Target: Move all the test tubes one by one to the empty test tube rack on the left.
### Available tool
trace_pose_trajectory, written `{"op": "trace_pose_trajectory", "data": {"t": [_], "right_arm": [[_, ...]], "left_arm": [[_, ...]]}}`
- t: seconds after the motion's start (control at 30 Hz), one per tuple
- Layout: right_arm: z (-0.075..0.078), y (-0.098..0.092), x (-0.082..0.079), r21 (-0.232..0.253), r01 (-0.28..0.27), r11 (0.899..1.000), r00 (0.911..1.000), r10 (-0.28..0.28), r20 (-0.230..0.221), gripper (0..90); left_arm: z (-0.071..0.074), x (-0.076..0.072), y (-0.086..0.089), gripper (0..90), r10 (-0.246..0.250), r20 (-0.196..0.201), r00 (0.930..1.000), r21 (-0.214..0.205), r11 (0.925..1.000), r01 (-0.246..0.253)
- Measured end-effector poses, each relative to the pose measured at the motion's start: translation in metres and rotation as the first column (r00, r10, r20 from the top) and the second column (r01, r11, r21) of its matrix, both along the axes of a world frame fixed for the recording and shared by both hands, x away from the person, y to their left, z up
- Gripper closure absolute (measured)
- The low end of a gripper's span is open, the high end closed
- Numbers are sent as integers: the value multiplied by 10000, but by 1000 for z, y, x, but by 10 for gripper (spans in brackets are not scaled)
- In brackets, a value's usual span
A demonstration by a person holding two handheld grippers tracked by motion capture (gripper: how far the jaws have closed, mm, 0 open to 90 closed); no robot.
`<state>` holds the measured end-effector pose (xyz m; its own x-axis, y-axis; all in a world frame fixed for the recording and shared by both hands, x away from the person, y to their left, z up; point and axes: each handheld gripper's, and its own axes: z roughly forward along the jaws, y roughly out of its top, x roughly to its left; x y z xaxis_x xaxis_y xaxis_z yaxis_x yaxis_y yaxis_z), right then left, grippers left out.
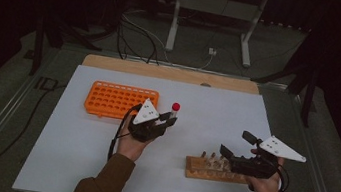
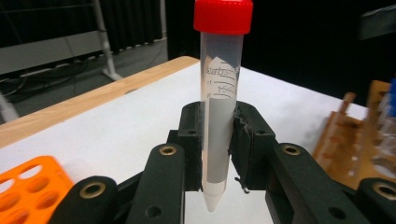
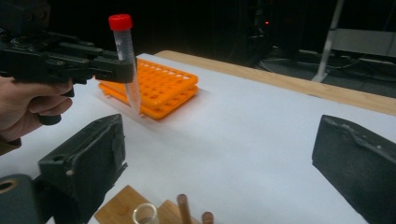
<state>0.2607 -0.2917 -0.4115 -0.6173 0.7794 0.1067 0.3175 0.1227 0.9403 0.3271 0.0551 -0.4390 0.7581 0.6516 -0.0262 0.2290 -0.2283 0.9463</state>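
The left gripper (image 1: 169, 121) clamps the red-capped tube (image 2: 219, 107) upright (tip down, presumably for the orange rack (image 1: 120, 100) near the table's far-left corner), while the right gripper (image 1: 236, 144) gapes empty over the wooden stand (image 1: 208, 168).

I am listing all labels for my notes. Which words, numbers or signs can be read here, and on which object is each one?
Tube with red cap, held in the left gripper: pale printed word and scale marks, too faint to read; perhaps "15".
White sheet, orange rack, wooden rack: no text.
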Motion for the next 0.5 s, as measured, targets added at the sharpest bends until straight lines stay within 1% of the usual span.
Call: {"op": "trace_pose_trajectory", "data": {"t": [0.03, 0.17, 0.2, 0.27, 0.3, 0.43, 0.47, 0.5], "right_arm": [[1, -2, 0, 77, 44, 10000, 10000, -44, 55, 18], [3, -8, -2, 114, 419, 9991, 9990, -421, 172, 0], [3, -8, -2, 114, 419, 9991, 9990, -421, 172, 0], [4, -13, -4, 231, 585, 9980, 9980, -590, 206, 0], [5, -15, -4, 239, 624, 9978, 9977, -630, 237, 0], [5, -21, -5, 347, 777, 9964, 9966, -786, 241, 0], [5, -22, -5, 387, 793, 9961, 9965, -803, 233, 0], [4, -23, -5, 391, 799, 9960, 9965, -808, 226, 0]], "left_arm": [[0, 0, 0, 752, 0, 0, 10000, 0, 10000, 0], [-4, 7, 4, 752, 413, 32, 9991, 183, 9990, -414], [-5, 9, 5, 752, 504, 41, 9987, 209, 9985, -505], [-8, 14, 8, 752, 773, 116, 9969, 372, 9963, -777], [-8, 14, 8, 752, 773, 116, 9969, 372, 9963, -777], [-11, 20, 12, 752, 1169, 157, 9930, 361, 9924, -1174], [-13, 24, 15, 752, 1331, 148, 9910, 324, 9905, -1335], [-13, 24, 15, 752, 1331, 148, 9910, 324, 9905, -1335]]}}
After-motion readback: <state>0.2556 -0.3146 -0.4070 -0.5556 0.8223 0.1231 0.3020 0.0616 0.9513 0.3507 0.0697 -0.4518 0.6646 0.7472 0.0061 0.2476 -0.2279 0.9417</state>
